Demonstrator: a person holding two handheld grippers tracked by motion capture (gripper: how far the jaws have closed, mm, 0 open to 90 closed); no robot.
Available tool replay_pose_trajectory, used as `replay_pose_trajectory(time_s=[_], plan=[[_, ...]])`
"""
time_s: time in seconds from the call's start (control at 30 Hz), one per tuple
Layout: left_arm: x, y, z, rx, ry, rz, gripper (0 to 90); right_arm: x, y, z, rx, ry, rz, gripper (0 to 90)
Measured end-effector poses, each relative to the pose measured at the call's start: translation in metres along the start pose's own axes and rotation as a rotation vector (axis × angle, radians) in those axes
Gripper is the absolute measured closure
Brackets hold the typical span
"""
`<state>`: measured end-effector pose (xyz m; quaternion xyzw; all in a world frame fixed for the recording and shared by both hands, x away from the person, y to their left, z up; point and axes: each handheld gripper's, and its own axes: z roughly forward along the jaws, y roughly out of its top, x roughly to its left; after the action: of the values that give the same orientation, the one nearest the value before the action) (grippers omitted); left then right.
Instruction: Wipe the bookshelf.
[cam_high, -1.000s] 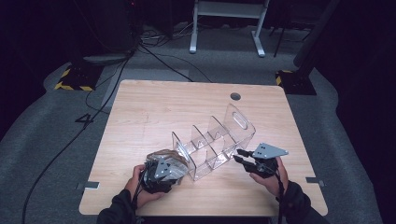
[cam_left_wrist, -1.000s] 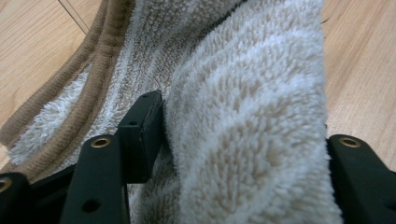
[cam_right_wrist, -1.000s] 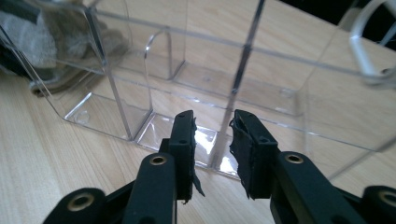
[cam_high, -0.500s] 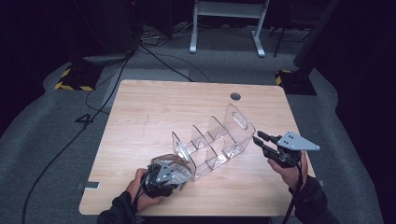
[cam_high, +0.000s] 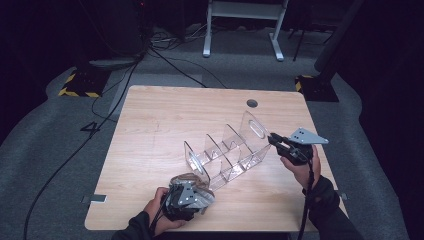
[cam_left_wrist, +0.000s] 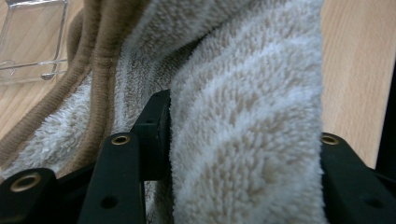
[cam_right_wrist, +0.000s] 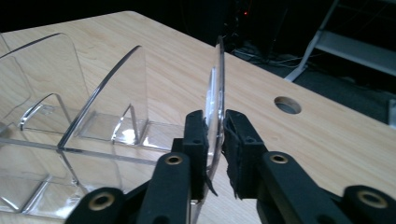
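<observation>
A clear acrylic divider rack (cam_high: 225, 150) lies slantwise across the middle of the wooden table (cam_high: 160, 115). My right gripper (cam_high: 275, 139) is at the rack's far right end. In the right gripper view the right gripper (cam_right_wrist: 217, 135) is shut on the rack's upright end panel (cam_right_wrist: 215, 88), one jaw on each side. My left gripper (cam_high: 184, 196) sits near the table's front edge by the rack's near end. It is shut on a fluffy beige and white towel (cam_left_wrist: 243, 70), which bulges between the jaws. The towel (cam_high: 186, 178) peeks out above the left gripper.
A round cable hole (cam_high: 252, 103) is in the table near its back right. Cables (cam_high: 165, 55) trail over the grey floor behind the table. A white metal frame (cam_high: 245, 25) stands farther back, and a yellow-black striped base (cam_high: 80, 85) sits at back left.
My right gripper has moved from the front right of the rack away from the person to the rack's end panel and shut on it. The left gripper and towel have hardly moved.
</observation>
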<state>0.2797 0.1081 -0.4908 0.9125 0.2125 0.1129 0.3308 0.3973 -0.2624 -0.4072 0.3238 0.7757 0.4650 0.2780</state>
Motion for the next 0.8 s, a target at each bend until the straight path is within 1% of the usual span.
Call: replay_pose_trajectory(time_s=[0.07,0.1,0.13,0.17,0.2,0.27,0.37,0.4,0.5,0.53,0.63,0.67,0.7,0.73,0.77,0.8], plan=[[-0.001,0.001,0.001,-0.004,0.009,-0.014,50.6,0.001,-0.001,0.001,0.009,-0.004,0.0,80.3],[-0.001,0.001,0.001,-0.004,0.009,-0.014,50.7,0.001,-0.001,0.001,0.009,-0.004,0.0,80.3],[0.0,0.001,0.002,-0.006,0.012,-0.012,50.7,0.001,-0.002,0.0,0.007,-0.003,0.009,80.4],[0.0,0.001,0.002,-0.008,0.018,-0.021,50.8,0.001,-0.003,0.0,0.009,0.0,0.012,80.7],[0.001,0.001,0.002,-0.007,0.022,-0.03,51.1,0.002,-0.004,-0.001,0.007,0.002,0.014,80.7],[0.002,0.002,0.003,-0.01,0.035,-0.032,50.9,0.004,-0.004,-0.003,0.008,0.012,0.024,80.7],[0.005,0.001,0.003,-0.012,0.041,-0.042,50.7,0.007,-0.006,-0.008,0.008,0.012,0.024,80.5],[0.006,0.001,0.003,-0.015,0.046,-0.048,50.7,0.009,-0.007,-0.011,0.01,0.009,0.032,79.7],[0.012,0.0,0.002,-0.011,0.07,-0.061,50.7,0.014,-0.009,-0.018,0.014,0.014,0.053,74.1],[0.015,-0.001,0.002,-0.006,0.084,-0.071,50.7,0.016,-0.009,-0.021,0.018,0.016,0.06,71.4],[0.025,-0.004,0.0,-0.001,0.117,-0.101,50.7,0.023,-0.01,-0.028,0.024,0.052,0.074,61.4],[0.025,-0.004,0.0,-0.001,0.117,-0.101,50.7,0.025,-0.009,-0.03,0.028,0.067,0.075,58.7],[0.029,-0.005,-0.001,0.003,0.13,-0.115,50.7,0.025,-0.009,-0.03,0.028,0.067,0.075,58.7],[0.034,-0.006,-0.002,0.006,0.143,-0.125,50.7,0.027,-0.009,-0.032,0.032,0.088,0.073,56.6],[0.037,-0.007,-0.002,0.005,0.149,-0.134,50.6,0.029,-0.008,-0.034,0.038,0.114,0.074,52.7],[0.04,-0.008,-0.003,0.005,0.156,-0.137,50.6,0.03,-0.008,-0.034,0.04,0.131,0.072,48.3]])
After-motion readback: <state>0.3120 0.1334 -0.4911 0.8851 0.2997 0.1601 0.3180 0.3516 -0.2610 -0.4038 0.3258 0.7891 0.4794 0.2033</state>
